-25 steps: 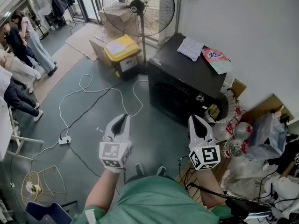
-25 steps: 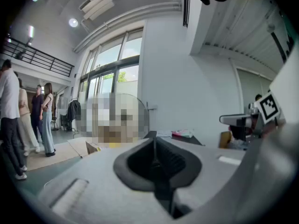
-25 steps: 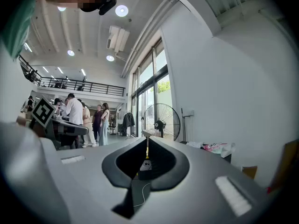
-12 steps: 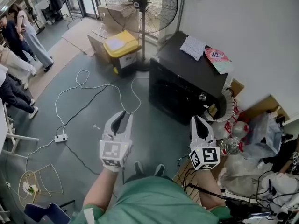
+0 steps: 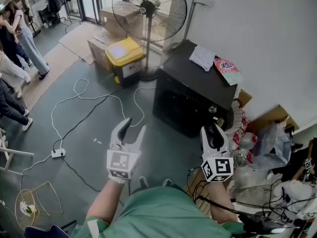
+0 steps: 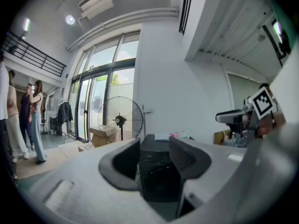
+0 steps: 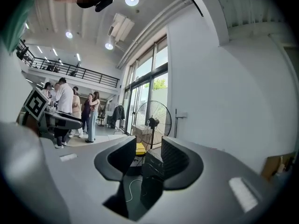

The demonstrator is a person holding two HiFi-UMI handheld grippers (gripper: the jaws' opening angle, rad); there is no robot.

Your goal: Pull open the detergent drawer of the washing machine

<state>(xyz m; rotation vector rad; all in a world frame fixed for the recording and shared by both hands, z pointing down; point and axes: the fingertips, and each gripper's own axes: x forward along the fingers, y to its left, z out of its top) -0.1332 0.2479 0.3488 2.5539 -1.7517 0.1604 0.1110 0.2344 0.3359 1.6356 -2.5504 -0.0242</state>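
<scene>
The black washing machine (image 5: 190, 95) stands against the white wall with a cloth (image 5: 203, 57) and a pink packet (image 5: 227, 68) on its lid. Its front is dark with a small knob (image 5: 212, 104); I cannot make out the detergent drawer. My left gripper (image 5: 134, 127) hovers over the floor, short of the machine's front and left of it, jaws opening with nothing between them. My right gripper (image 5: 214, 131) hangs before the machine's right front corner, jaws also opening and empty. The machine (image 6: 156, 169) shows some way off between the jaws of the left gripper (image 6: 154, 162) and of the right gripper (image 7: 147, 162).
A tall pedestal fan (image 5: 148, 11), a yellow-lidded bin (image 5: 123, 53) and cardboard boxes (image 5: 116, 19) stand left of the machine. A white cable runs over the floor to a power strip (image 5: 58, 153). Bags and bottles (image 5: 267, 143) crowd the right. People (image 5: 15, 38) stand far left.
Both grippers' jaws have gone from shut to parted. Both hands have moved forward towards the washing machine, which now sits closer in the head view.
</scene>
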